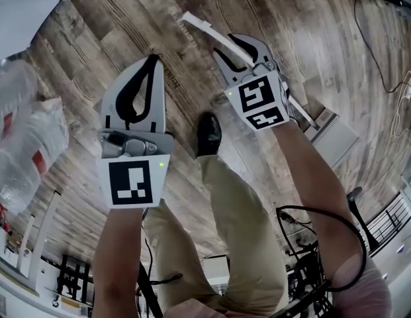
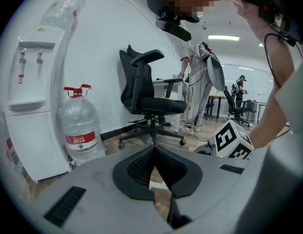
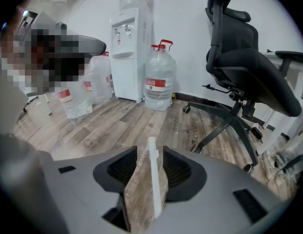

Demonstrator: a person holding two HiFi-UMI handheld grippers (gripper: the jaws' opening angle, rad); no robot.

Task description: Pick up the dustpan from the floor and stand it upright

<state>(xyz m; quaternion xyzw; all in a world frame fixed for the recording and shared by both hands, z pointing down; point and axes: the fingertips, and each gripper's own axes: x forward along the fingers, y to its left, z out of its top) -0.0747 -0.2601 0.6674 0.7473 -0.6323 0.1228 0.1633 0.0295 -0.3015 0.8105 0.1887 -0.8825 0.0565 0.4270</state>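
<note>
The white dustpan lies on the wood floor, its long handle (image 1: 204, 29) running up-left from the pan (image 1: 332, 138) at the right. My right gripper (image 1: 237, 50) is open, one jaw on each side of that handle. In the right gripper view the handle (image 3: 152, 179) runs between the jaws of the right gripper (image 3: 150, 151), close to the right jaw, with floor showing on its left side. My left gripper (image 1: 152, 58) hovers to the left of the handle, shut and empty; its tips meet in the left gripper view (image 2: 153, 149).
Large water bottles (image 1: 26, 144) (image 3: 158, 82) and a white water dispenser (image 3: 127, 52) stand at the left by the wall. A black office chair (image 3: 249, 72) (image 2: 151, 96) is nearby. The person's shoe (image 1: 208, 134) is between the grippers. Cables (image 1: 384, 52) lie at the far right.
</note>
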